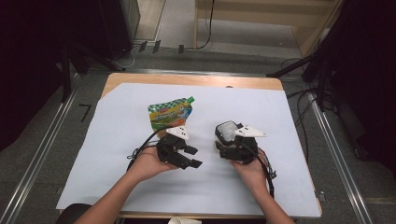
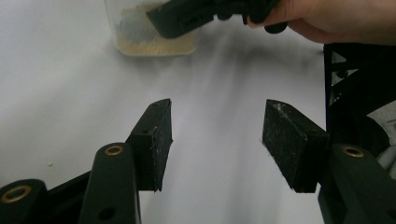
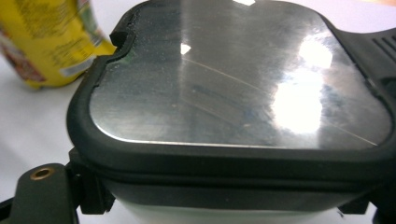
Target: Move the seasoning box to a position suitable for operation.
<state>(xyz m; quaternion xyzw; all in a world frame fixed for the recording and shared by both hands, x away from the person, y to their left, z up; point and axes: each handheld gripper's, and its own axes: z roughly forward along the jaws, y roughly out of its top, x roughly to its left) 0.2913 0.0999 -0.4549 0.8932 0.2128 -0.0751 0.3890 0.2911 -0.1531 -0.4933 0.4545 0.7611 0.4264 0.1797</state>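
Observation:
A clear container (image 2: 149,35) with beige grains at its bottom stands on the white sheet (image 1: 116,177), capped by a black-rimmed shiny lid (image 3: 233,84). My right gripper (image 1: 228,138) is shut on that lid, with a jaw pressed to each side of the rim. A green and yellow pouch (image 1: 170,114) lies flat just left of the container and farther back; its yellow side (image 3: 51,42) is at the upper left in the right gripper view. My left gripper (image 1: 194,157) rests on the sheet in front of the pouch, its jaws open toward the container and nothing between them (image 2: 217,135).
The sheet covers most of a wooden table (image 1: 187,79). A white paper cup (image 1: 184,220) sits at the near edge. Cables trail from both grippers. Metal rails and dark stands flank the table on the floor.

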